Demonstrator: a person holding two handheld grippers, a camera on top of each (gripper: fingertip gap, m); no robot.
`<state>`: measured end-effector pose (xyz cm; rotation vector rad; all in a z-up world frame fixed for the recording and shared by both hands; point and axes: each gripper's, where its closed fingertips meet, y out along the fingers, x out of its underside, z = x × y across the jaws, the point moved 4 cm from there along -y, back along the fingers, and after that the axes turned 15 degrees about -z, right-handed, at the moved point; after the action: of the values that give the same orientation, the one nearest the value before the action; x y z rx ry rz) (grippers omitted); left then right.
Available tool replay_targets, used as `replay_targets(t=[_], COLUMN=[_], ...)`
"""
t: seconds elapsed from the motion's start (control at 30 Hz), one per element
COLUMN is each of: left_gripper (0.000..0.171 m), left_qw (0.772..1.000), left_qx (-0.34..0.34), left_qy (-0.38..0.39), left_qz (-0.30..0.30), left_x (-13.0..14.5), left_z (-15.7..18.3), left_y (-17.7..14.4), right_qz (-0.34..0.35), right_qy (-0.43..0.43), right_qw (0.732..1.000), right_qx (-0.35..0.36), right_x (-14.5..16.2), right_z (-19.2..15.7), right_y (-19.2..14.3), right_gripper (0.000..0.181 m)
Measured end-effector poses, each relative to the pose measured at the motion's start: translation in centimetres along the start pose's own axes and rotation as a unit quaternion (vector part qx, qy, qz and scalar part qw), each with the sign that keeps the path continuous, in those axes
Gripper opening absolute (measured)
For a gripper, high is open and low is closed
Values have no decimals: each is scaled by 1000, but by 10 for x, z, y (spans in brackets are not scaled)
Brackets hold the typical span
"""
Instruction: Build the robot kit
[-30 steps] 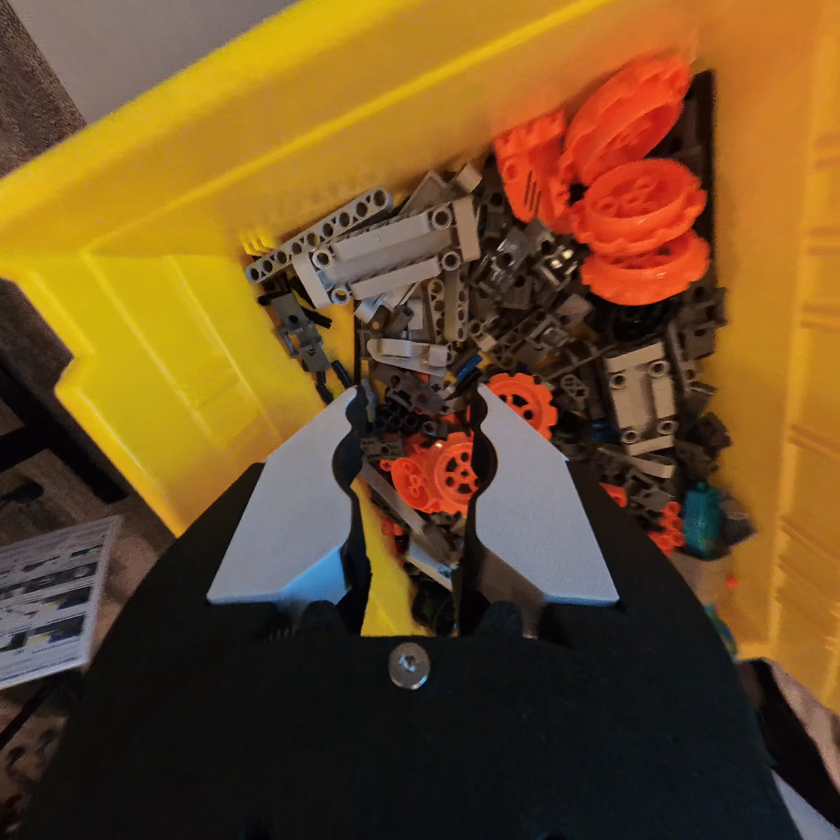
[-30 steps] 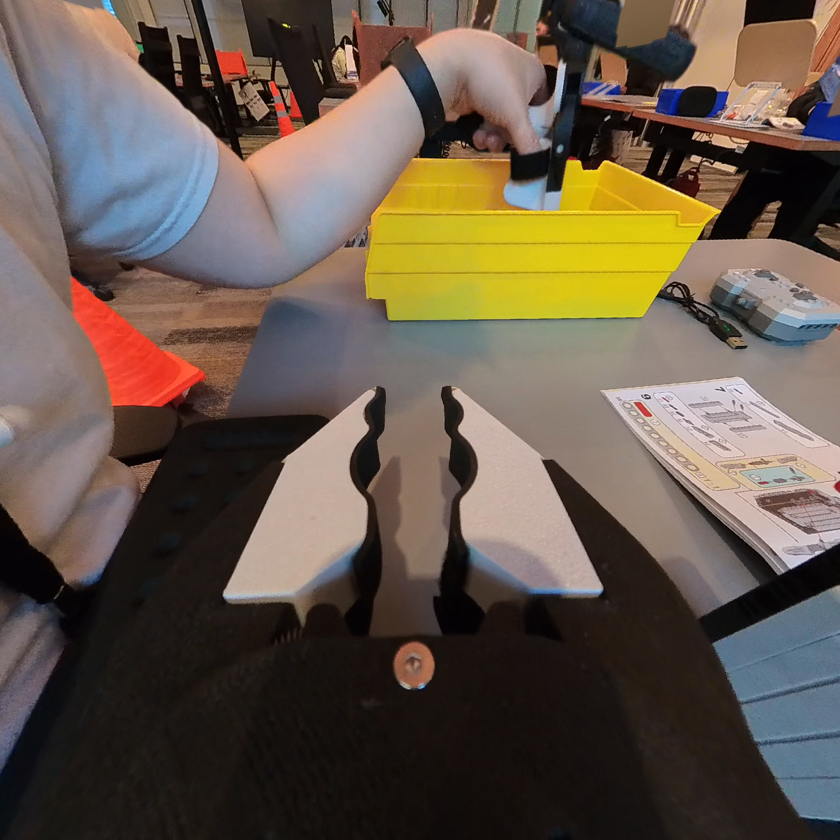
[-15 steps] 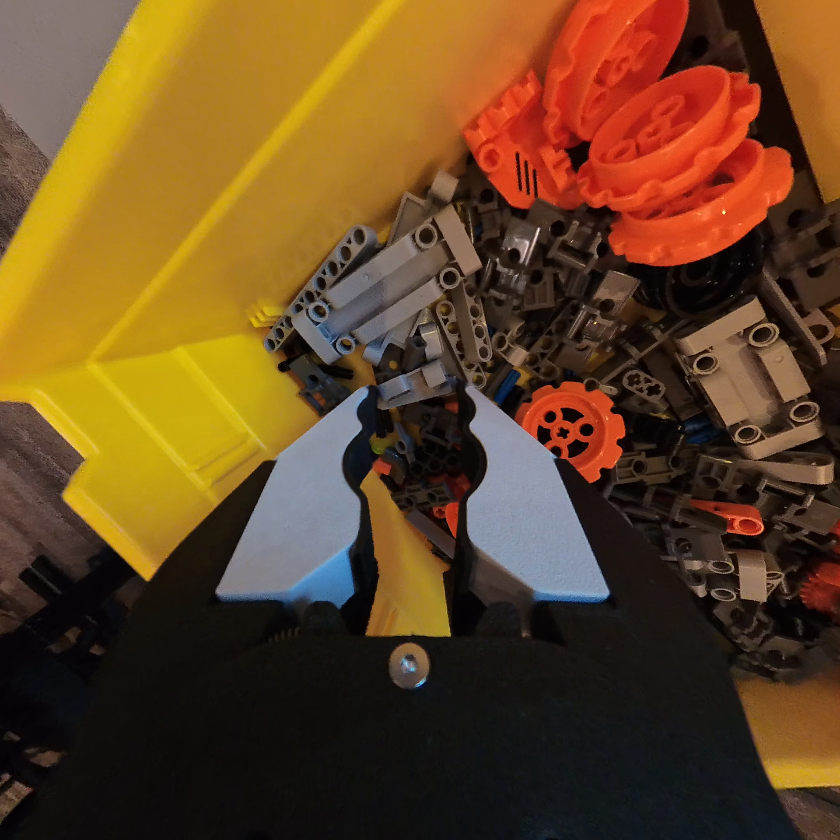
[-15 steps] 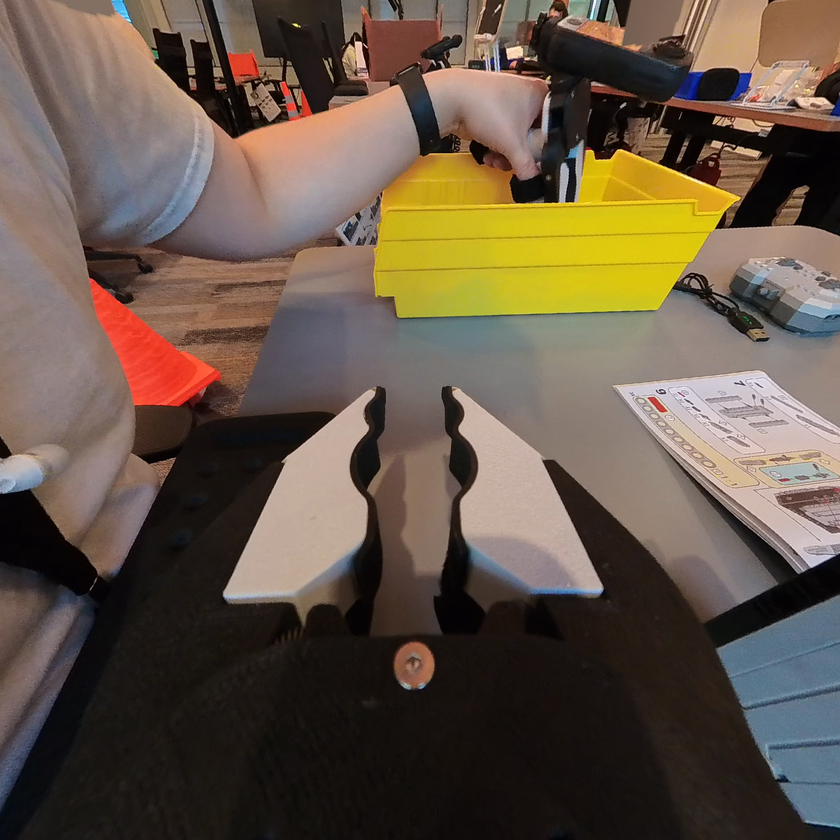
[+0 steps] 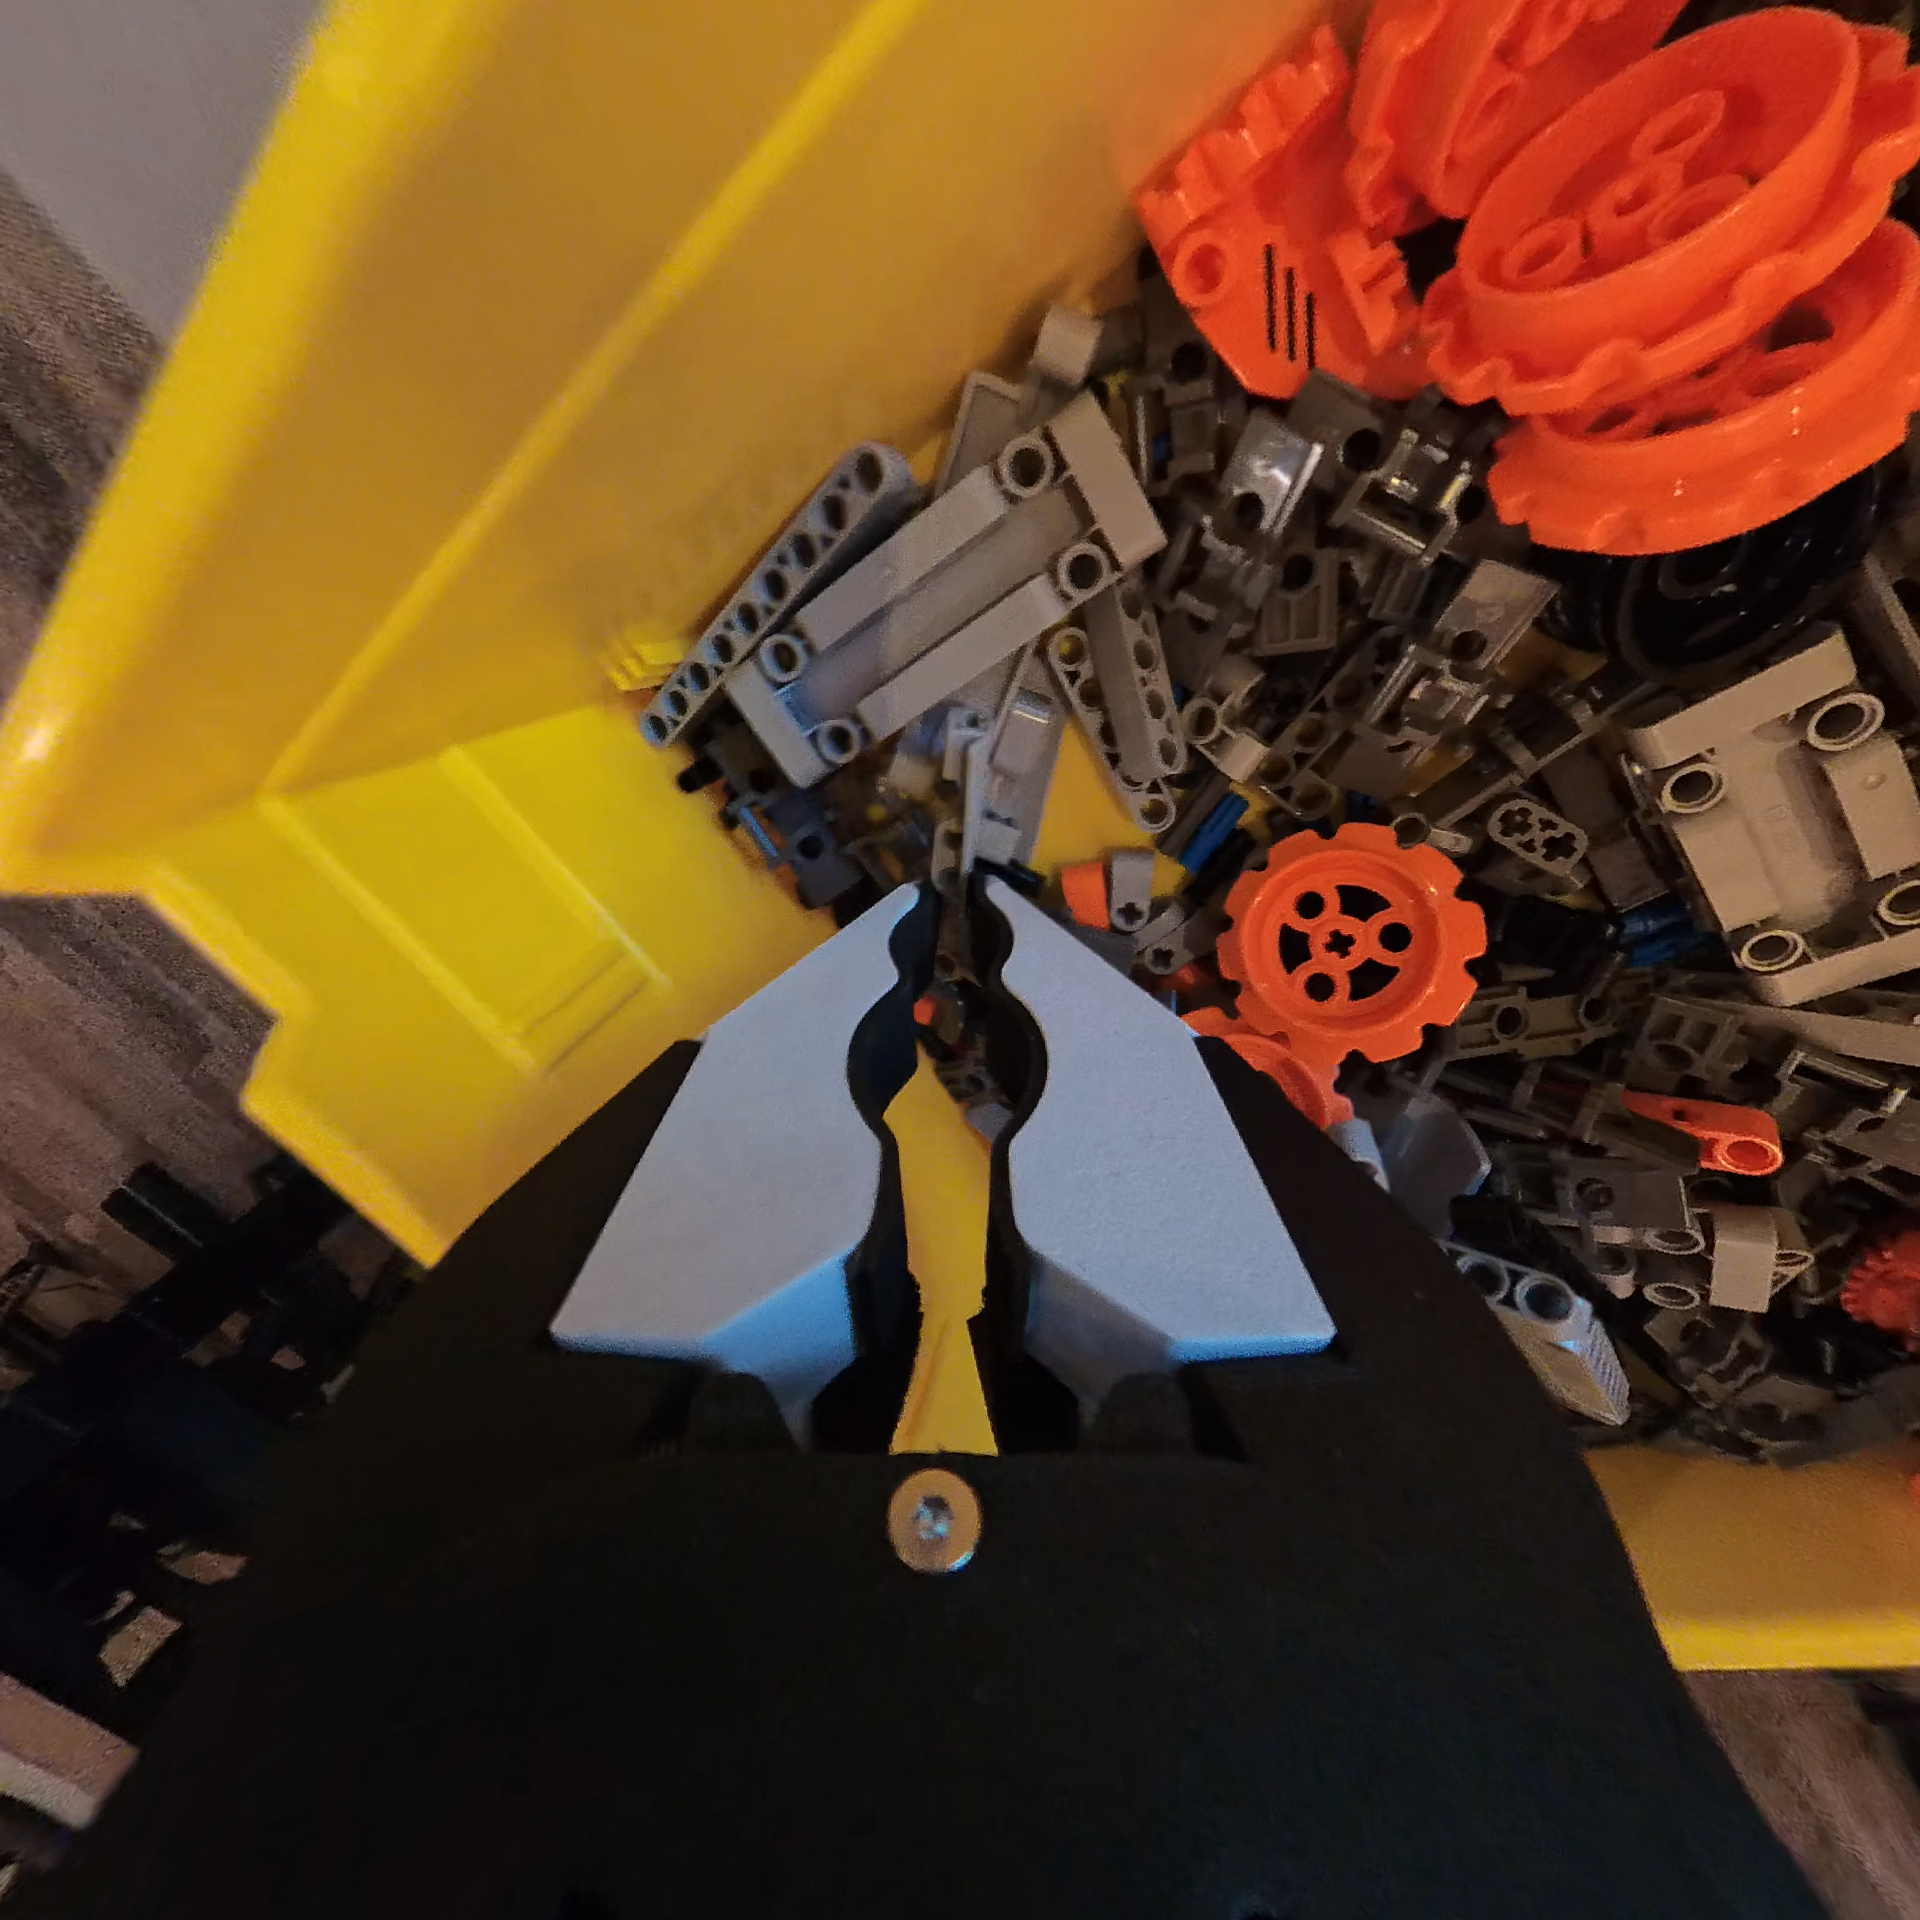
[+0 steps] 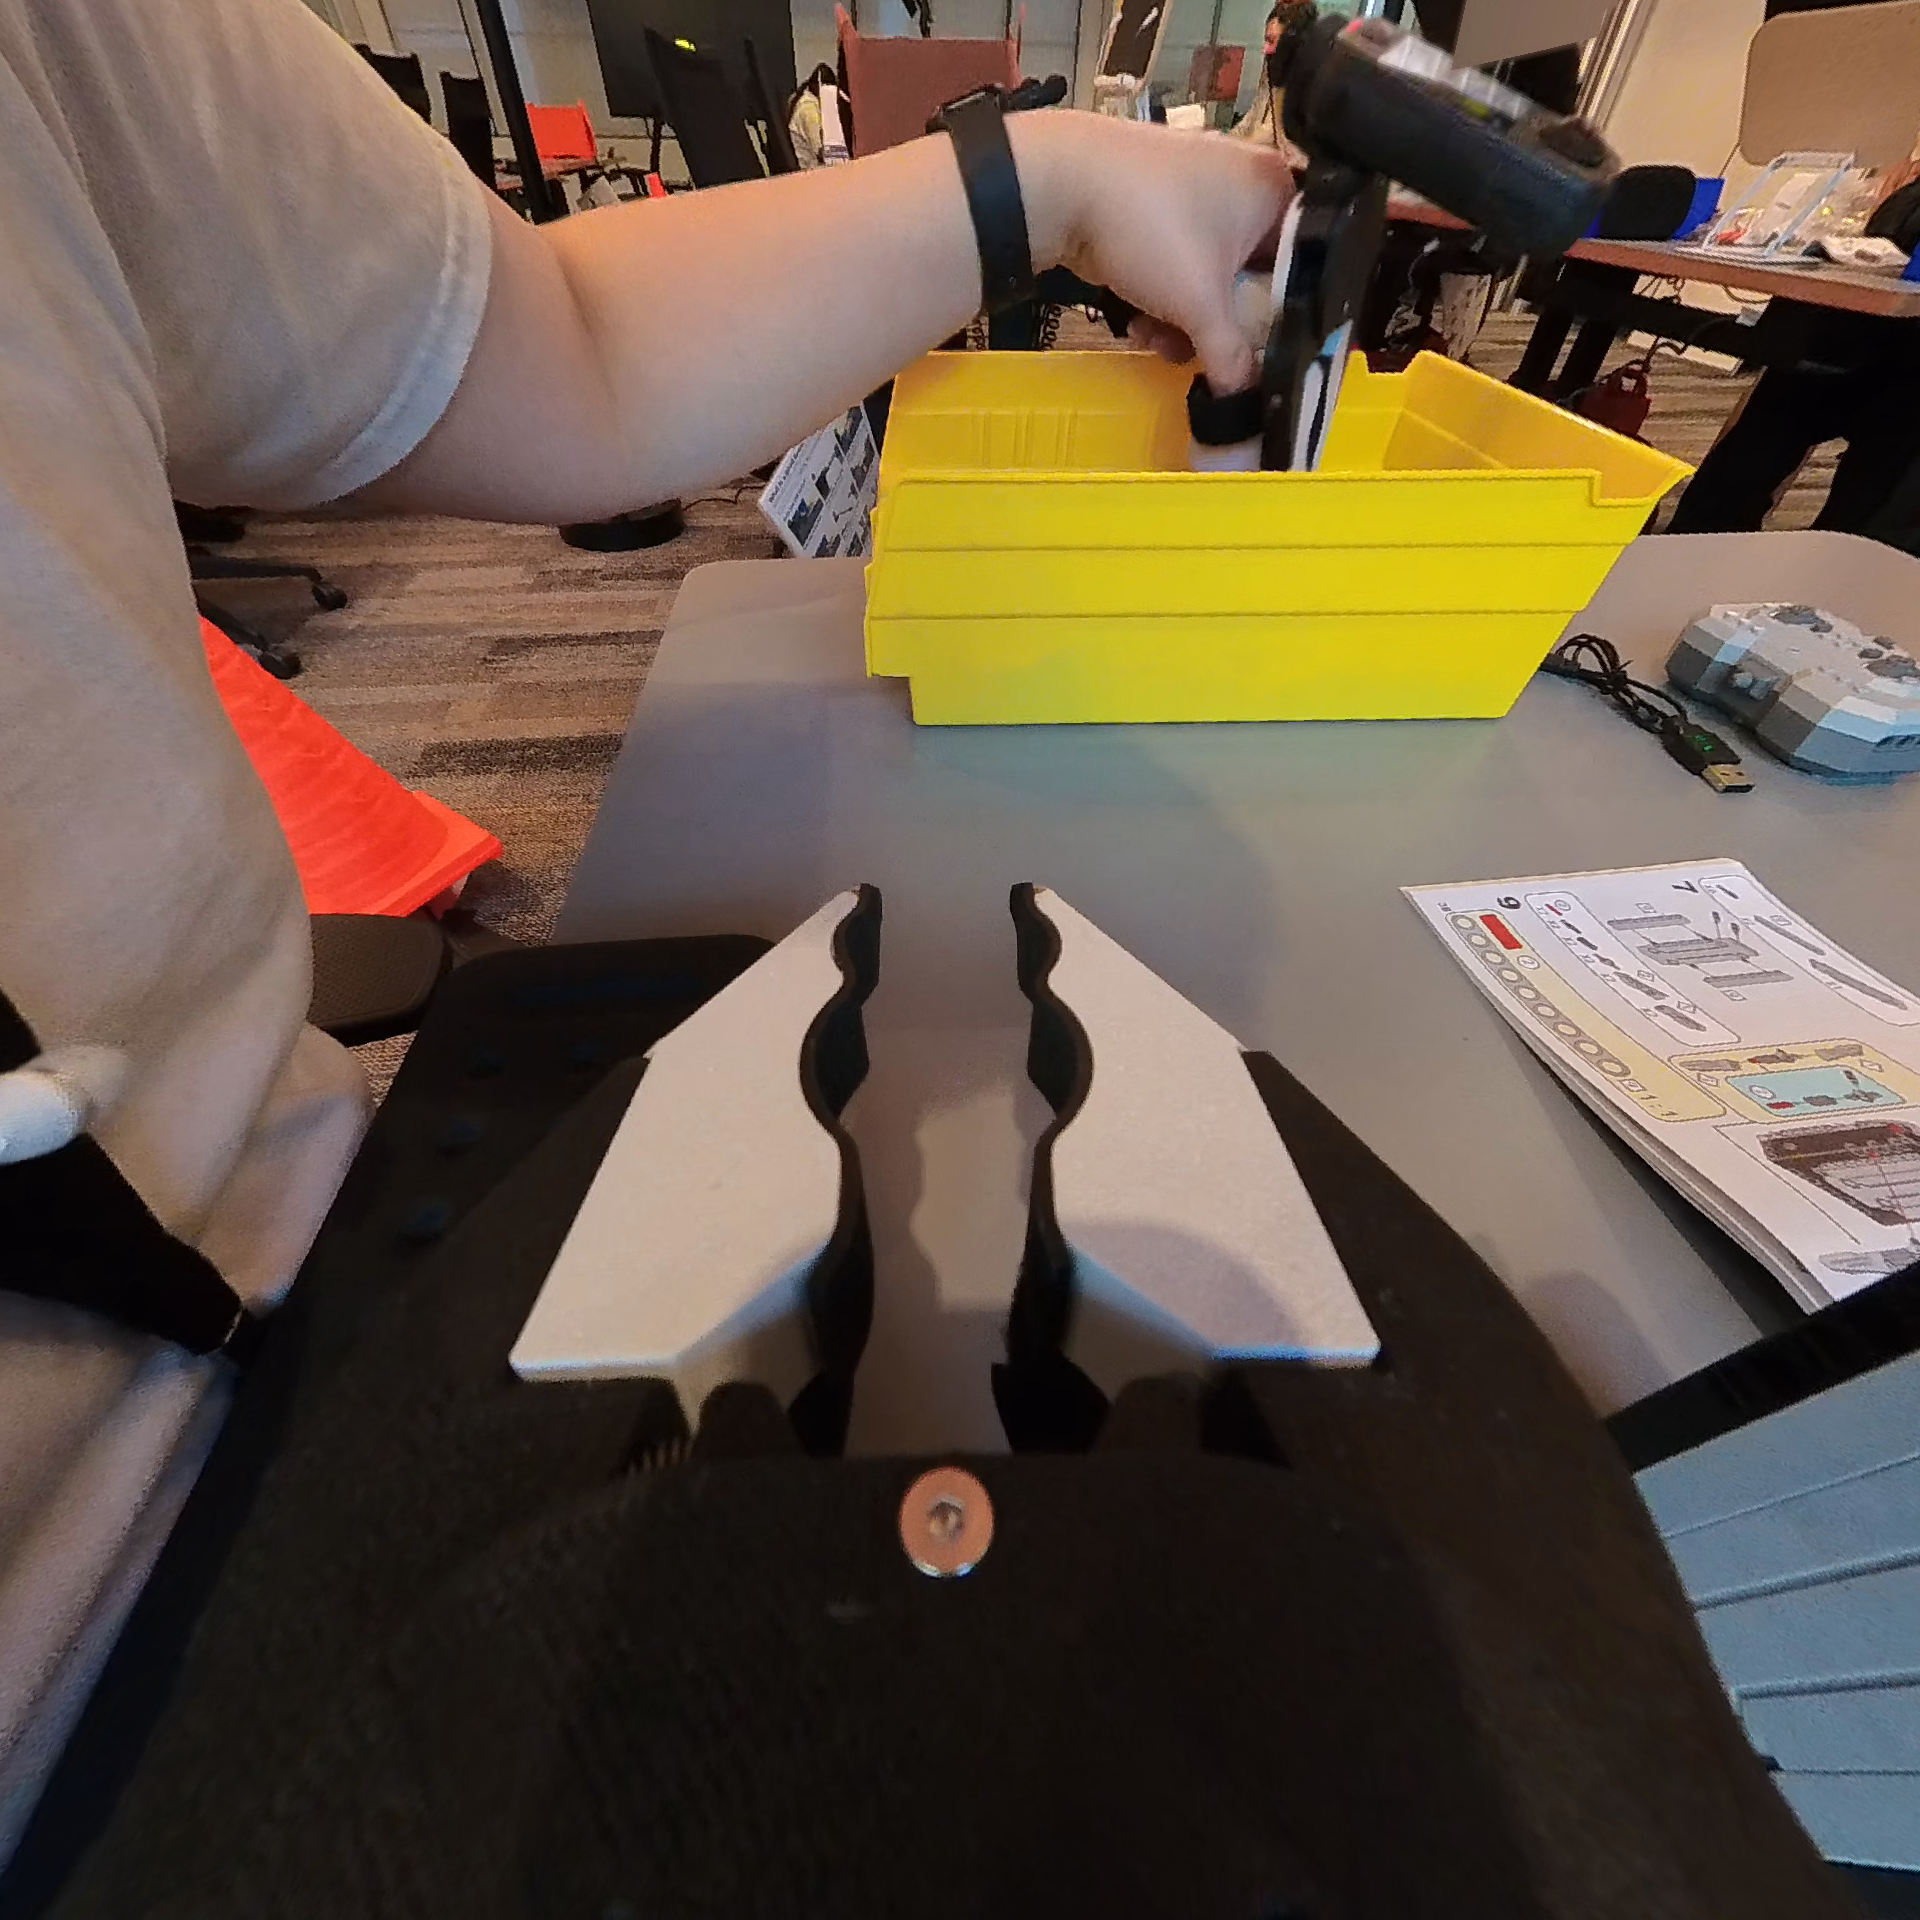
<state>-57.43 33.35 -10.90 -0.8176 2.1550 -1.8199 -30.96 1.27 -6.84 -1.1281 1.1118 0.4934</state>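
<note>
In the left wrist view my left gripper point(image 5: 956, 896) is down inside a yellow bin point(image 5: 436, 436), near its left wall. Its jaws are closed to a narrow gap, pinching the lower end of a small light grey brick piece point(image 5: 1000, 774) that stands up from the fingertips. Around it lies a heap of grey and black building parts, with a grey frame piece point(image 5: 935, 603) just beyond and a small orange toothed wheel point(image 5: 1349, 945) to the right. My right gripper point(image 6: 945, 899) is open and empty, low over the grey table point(image 6: 1195, 852), well short of the bin point(image 6: 1226, 582).
Large orange wheels point(image 5: 1662, 239) are stacked in the bin's far corner. On the table, right of my right gripper, lie an instruction booklet point(image 6: 1714, 1049), a grey control hub point(image 6: 1808, 686) and a black USB cable point(image 6: 1652, 717). A person's arm point(image 6: 727, 312) reaches over to the bin. The gap from one gripper's tips to the other's is roughly 40 cm. The left tips stand about 6 cm off the small orange toothed wheel point(image 5: 1349, 945).
My left gripper moved deeper and left across the pile, then closed from wide open onto the light grey piece, which now stands upright. My right gripper stayed open over the table.
</note>
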Motion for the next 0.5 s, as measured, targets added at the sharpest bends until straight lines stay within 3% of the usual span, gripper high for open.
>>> replay_targets(t=[0.27,0.33,0.43,0.5], left_gripper=[3,3,3,3], left_qw=[993,986,961,926], left_qx=[62,103,193,272], left_qy=[-58,-64,-67,-55], left_qz=[82,112,189,256], left_x=[10,11,8,7], left_z=[-5,2,18,36], left_y=[-36,-47,-71,-95], right_qz=[5,5,1,-2], right_qy=[-1,-2,-4,-5], right_qw=[1000,1000,1000,1000], right_qx=[-3,-3,0,0], right_x=[-2,-2,-1,-1], right_z=[-2,-2,-3,-2], right_y=[-2,-2,-2,-1], right_gripper=[25,25,25,25])
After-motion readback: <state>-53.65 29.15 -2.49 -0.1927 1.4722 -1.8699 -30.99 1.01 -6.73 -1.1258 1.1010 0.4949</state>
